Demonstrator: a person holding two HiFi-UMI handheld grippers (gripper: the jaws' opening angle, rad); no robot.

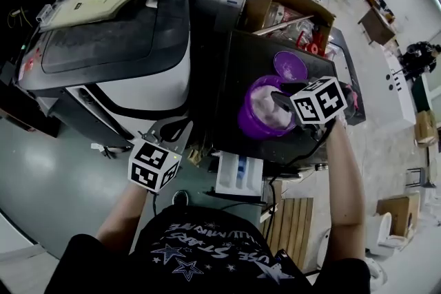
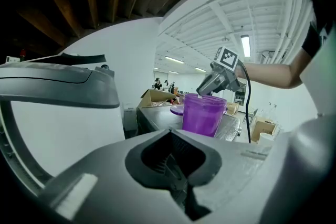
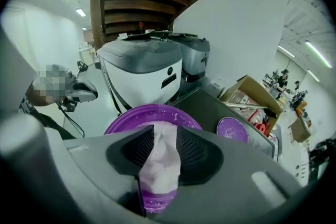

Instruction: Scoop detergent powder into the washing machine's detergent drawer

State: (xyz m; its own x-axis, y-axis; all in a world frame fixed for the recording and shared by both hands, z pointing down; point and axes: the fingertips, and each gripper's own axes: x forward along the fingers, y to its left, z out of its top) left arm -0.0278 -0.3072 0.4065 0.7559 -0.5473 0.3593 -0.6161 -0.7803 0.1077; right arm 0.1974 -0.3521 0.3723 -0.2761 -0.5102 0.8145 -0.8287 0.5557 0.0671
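A purple detergent tub point(image 1: 256, 122) stands uncapped on the dark washing machine top point(image 1: 238, 72), full of pale powder point(image 3: 157, 157); its purple lid point(image 1: 290, 65) lies just behind it. My right gripper point(image 1: 280, 101) dips steeply into the tub's mouth. Its jaws stand partway apart point(image 3: 164, 144), and pale powder fills the gap. I make out no scoop. The white detergent drawer point(image 1: 238, 175) is pulled out at the machine's front. My left gripper point(image 1: 178, 129) hovers left of the drawer, shut and empty point(image 2: 171, 145), looking toward the tub point(image 2: 202, 113).
A second washer, white and grey point(image 1: 117, 45), stands left of the dark one, with a narrow gap between them. A cardboard box of clutter point(image 1: 286, 10) sits behind the tub. A wooden pallet point(image 1: 289, 224) lies on the floor at the right.
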